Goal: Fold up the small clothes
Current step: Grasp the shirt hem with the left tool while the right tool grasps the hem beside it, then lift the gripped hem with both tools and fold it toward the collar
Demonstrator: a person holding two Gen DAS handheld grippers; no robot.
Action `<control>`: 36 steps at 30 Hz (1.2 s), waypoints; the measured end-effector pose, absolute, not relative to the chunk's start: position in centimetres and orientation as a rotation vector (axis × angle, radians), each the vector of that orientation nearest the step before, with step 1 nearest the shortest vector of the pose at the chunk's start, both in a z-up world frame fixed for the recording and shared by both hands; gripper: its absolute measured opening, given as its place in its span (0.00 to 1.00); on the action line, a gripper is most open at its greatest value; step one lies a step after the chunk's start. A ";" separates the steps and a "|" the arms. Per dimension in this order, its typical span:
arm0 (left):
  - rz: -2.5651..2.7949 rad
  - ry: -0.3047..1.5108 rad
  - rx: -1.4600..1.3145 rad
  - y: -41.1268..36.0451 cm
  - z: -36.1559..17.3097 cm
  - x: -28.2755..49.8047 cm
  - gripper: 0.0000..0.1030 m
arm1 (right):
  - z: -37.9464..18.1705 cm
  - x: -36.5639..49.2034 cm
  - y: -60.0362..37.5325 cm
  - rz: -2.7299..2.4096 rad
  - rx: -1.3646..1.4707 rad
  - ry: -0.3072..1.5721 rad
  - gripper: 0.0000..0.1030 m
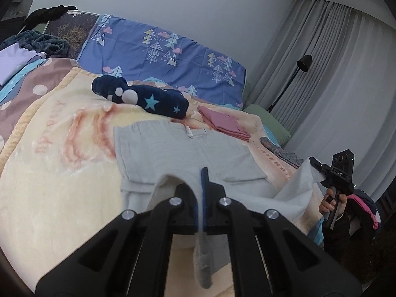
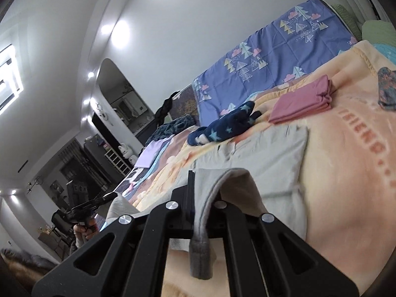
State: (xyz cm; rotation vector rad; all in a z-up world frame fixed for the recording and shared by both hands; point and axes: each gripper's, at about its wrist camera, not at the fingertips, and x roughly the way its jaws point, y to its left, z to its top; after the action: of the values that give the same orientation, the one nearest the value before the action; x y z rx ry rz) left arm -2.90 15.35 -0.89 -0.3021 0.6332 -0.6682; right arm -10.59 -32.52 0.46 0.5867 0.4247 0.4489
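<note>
Both jaws clamped on hem corners of grey shorts (image 1: 183, 146): left gripper (image 1: 203, 173) lower centre, right gripper (image 2: 191, 175) likewise. Risk: uneven lift, skewed fold; thin pinch, possible slip onto blanket (image 1: 61, 173).

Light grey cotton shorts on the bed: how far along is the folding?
Done: a folded pink garment lies beyond. In hand: left gripper and right gripper each pinch a leg hem of the light grey cotton shorts, lifted. Left: folding them, and the navy star-print fleece garment.
</note>
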 end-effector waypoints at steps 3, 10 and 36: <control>-0.624 0.648 -0.316 14.6 -0.7 2.1 0.02 | 0.2 -5.9 -33.6 0.390 0.587 0.447 0.01; -0.526 0.785 -0.347 13.1 -6.2 11.9 0.02 | -6.3 4.6 -36.1 0.262 0.621 0.620 0.01; -0.575 0.872 -0.413 13.5 -8.2 13.6 0.04 | -7.2 5.5 -37.6 0.324 0.664 0.657 0.04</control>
State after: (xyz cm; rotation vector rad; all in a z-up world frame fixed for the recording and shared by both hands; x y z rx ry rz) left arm 13.61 13.52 -8.19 -0.4130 0.8716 -0.5745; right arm 5.48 -37.65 -7.16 0.6635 0.6575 0.3243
